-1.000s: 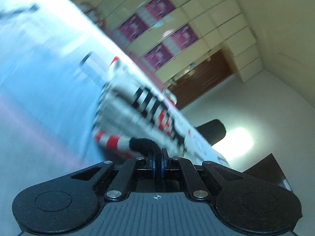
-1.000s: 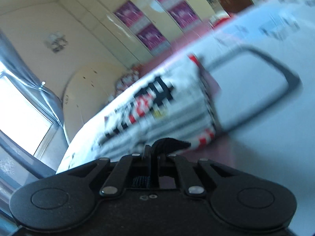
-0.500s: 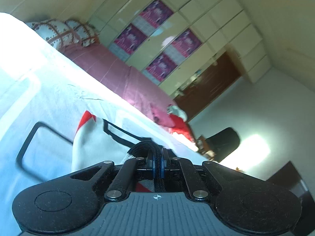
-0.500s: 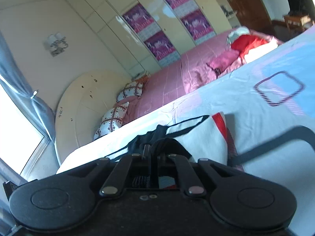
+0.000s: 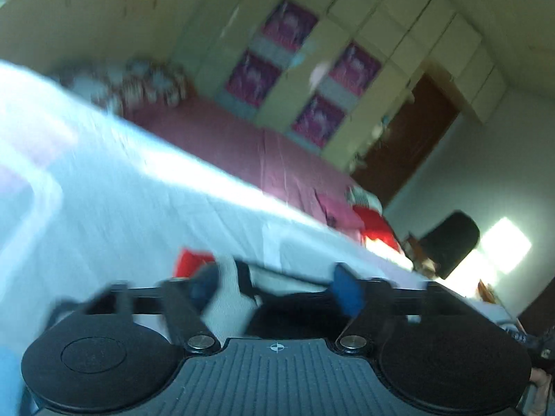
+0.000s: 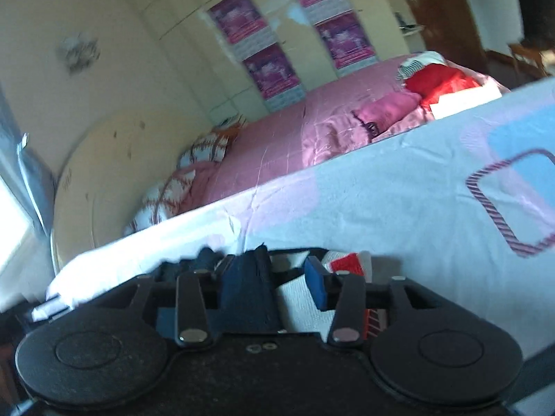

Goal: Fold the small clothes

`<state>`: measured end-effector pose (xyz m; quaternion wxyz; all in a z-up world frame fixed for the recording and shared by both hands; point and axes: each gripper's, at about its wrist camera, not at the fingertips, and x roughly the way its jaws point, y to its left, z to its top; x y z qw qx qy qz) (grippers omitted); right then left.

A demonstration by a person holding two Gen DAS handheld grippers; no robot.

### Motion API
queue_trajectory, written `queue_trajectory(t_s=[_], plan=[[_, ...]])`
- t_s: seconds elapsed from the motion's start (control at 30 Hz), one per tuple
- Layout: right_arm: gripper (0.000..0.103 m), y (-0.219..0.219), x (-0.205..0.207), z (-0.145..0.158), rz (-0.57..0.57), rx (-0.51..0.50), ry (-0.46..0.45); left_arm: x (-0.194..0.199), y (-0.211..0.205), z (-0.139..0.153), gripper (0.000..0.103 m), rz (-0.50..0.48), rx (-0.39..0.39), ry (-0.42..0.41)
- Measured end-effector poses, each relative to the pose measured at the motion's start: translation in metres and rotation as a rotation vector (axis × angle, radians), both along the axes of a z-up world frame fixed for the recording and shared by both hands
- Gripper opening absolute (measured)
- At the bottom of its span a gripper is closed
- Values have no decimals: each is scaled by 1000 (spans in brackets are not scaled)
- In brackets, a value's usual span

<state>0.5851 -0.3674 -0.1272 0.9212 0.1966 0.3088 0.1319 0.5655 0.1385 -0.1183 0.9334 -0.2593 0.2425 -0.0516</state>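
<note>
Both the left gripper (image 5: 275,286) and right gripper (image 6: 277,277) sit low over the white garment (image 6: 301,305) on the bed sheet (image 6: 399,201), jaws spread; pink bed (image 6: 277,138) beyond.

A sunlit bedroom, seen low across the white patterned sheet (image 6: 399,201) in front of me.

Beyond it lies a pink bed (image 6: 284,138) with patterned pillows (image 6: 166,197); cream wardrobes (image 5: 381,34) carry purple posters (image 6: 239,17), beside a brown door (image 5: 409,138) and a bright window (image 5: 503,253).
</note>
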Motion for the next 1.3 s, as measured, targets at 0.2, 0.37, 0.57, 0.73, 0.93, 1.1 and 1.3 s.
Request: queue_trajectory(t_s=[0.2, 0.37, 0.57, 0.73, 0.93, 1.1, 1.3], plan=[[41, 35, 25, -7, 114, -192, 33, 37, -30, 14, 71, -188, 359, 129], [6, 71, 31, -10, 187, -432, 6, 51, -68, 12, 39, -358, 565, 192], [5, 66, 9, 12, 106, -424, -163, 21, -47, 41, 6, -214, 484, 0], [5, 55, 18, 10, 13, -432, -173, 36, -41, 32, 6, -144, 493, 36], [14, 57, 36, -24, -11, -507, -51, 62, -66, 8, 8, -146, 650, 167], [29, 49, 16, -4, -91, -505, -108, 47, -55, 35, 57, -30, 637, 137], [25, 118, 11, 9, 185, -443, -101, 32, -118, 63, 57, -221, 612, 35]])
